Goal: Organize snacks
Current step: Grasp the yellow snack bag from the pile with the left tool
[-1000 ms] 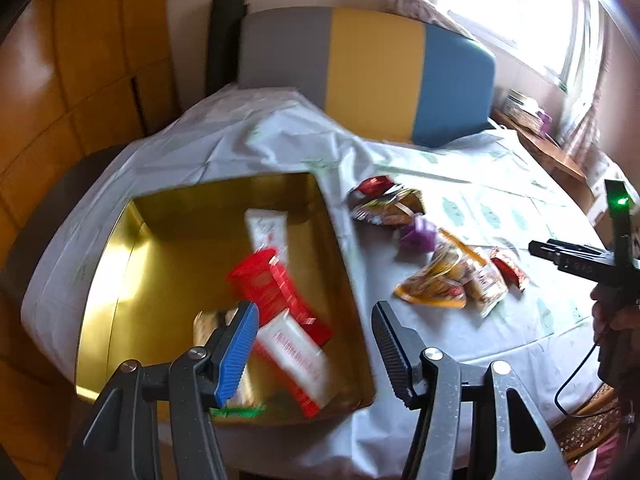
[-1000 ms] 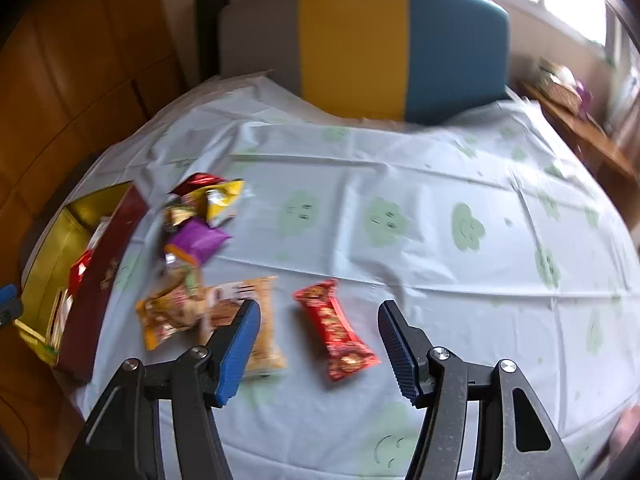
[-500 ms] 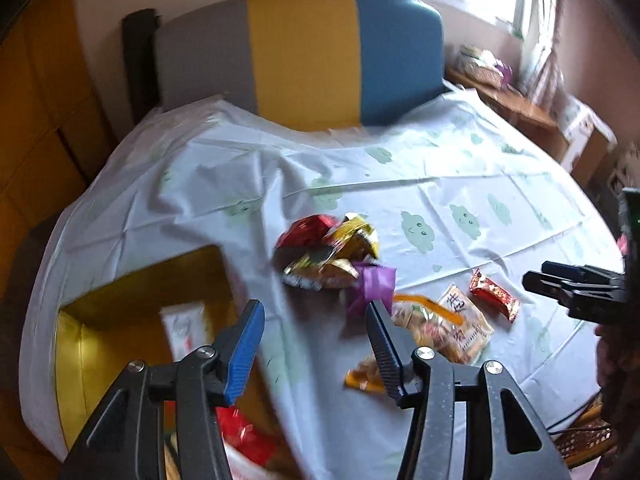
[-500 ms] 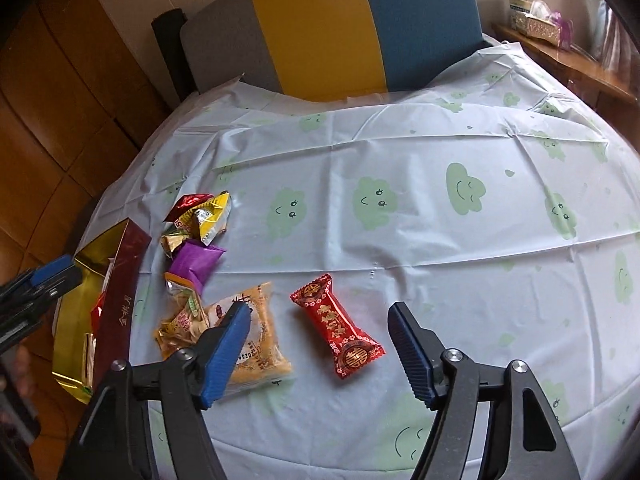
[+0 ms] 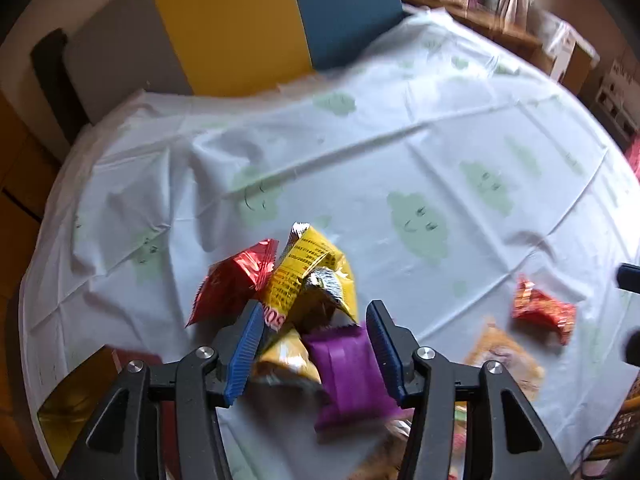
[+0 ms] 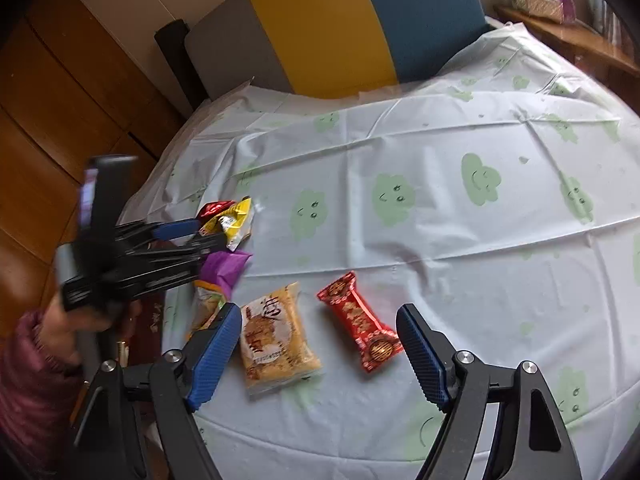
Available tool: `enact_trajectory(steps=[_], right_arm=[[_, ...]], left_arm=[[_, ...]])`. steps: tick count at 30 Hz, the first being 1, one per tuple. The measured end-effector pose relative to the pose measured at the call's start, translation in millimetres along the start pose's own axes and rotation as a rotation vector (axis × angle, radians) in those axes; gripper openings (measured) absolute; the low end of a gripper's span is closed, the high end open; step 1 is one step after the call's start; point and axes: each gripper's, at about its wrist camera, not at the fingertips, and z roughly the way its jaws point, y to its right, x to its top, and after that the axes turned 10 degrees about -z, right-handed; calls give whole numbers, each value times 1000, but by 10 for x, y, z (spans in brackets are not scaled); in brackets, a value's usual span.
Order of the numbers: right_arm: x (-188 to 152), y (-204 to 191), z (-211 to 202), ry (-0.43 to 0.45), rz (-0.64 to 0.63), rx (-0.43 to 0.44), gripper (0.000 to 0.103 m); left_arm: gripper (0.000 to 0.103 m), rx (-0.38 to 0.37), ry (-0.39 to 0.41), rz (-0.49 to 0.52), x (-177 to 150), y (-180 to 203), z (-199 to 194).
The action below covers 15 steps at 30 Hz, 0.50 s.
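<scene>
A pile of snack packets lies on the cloud-print tablecloth (image 5: 400,140): a red foil packet (image 5: 236,280), a yellow packet (image 5: 308,268) and a purple packet (image 5: 348,372). My left gripper (image 5: 316,340) hovers open just over this pile, and the purple and yellow packets show between its fingers without the pads pressing on them. In the right wrist view the left gripper (image 6: 200,236) reaches in beside the purple packet (image 6: 226,266). My right gripper (image 6: 320,344) is open, its jaws opening. It is above an orange pastry packet (image 6: 276,344) and a red candy packet (image 6: 360,324).
The gold tin (image 5: 68,400) with its maroon side (image 6: 150,316) stands at the table's left edge. A hand in a maroon sleeve (image 6: 28,360) holds the left gripper. A grey, yellow and blue chair back (image 6: 320,32) rises behind the table. A wooden shelf (image 6: 568,36) is at the far right.
My left gripper swung from above the gold tin rightward and down to the snack pile. The right gripper's jaws widened while it stayed over the orange and red packets.
</scene>
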Motion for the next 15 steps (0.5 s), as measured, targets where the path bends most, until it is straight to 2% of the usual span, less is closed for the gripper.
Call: enact_trajectory(steps=[4, 6, 8, 11, 15], right_arm=[[-2, -21, -10, 2, 3, 13, 82], [-14, -36, -26, 8, -3, 13, 82], [-19, -55, -36, 14, -11, 9, 82], [-28, -73, -37, 14, -17, 4, 82], [-30, -81, -30, 12, -17, -8, 82]], left_arm=[[56, -15, 7, -21, 63, -20, 122], [50, -30, 29, -48, 64, -31, 120], [39, -39, 53, -56, 51, -9, 90], [34, -139, 68, -94, 6, 3, -13], [35, -284, 48, -134, -60, 52, -125]])
